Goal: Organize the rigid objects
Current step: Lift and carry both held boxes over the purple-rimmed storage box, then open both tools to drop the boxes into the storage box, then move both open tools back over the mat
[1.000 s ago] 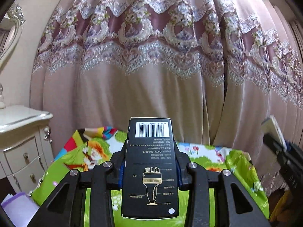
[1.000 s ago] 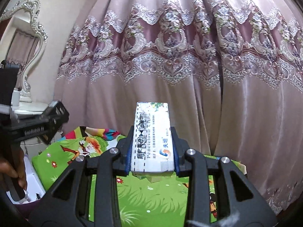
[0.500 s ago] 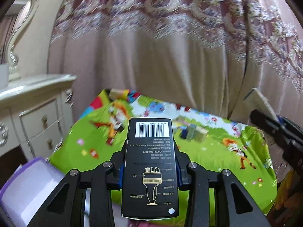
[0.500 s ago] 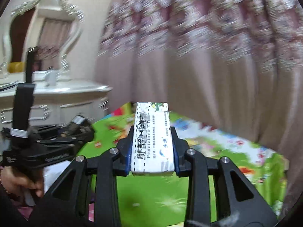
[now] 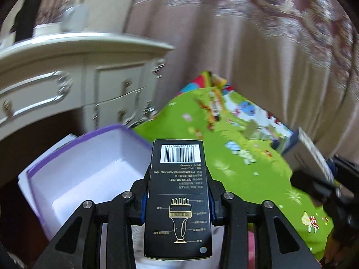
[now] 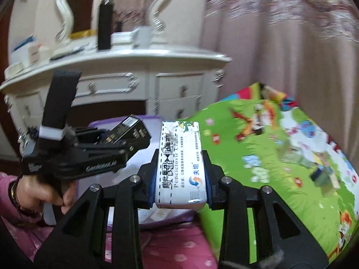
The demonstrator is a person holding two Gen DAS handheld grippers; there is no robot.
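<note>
My left gripper is shut on a black carton with a barcode and a gold line drawing. It hangs over the near right edge of a white box with a purple rim, which looks empty inside. My right gripper is shut on a white cream carton. In the right wrist view the left gripper with its black carton is at the left, over the same purple-rimmed box. In the left wrist view the right gripper's carton shows at the right edge.
A green cartoon-print mat covers the table, with a few small blocks lying on it, blurred. A white dresser with drawers stands at the left, bottles and a mirror on top. Pink curtains hang behind.
Both grippers have swung left and tilted down, still holding their cartons. The purple-rimmed box and the dresser have come into view, and the left gripper now hangs over the box.
</note>
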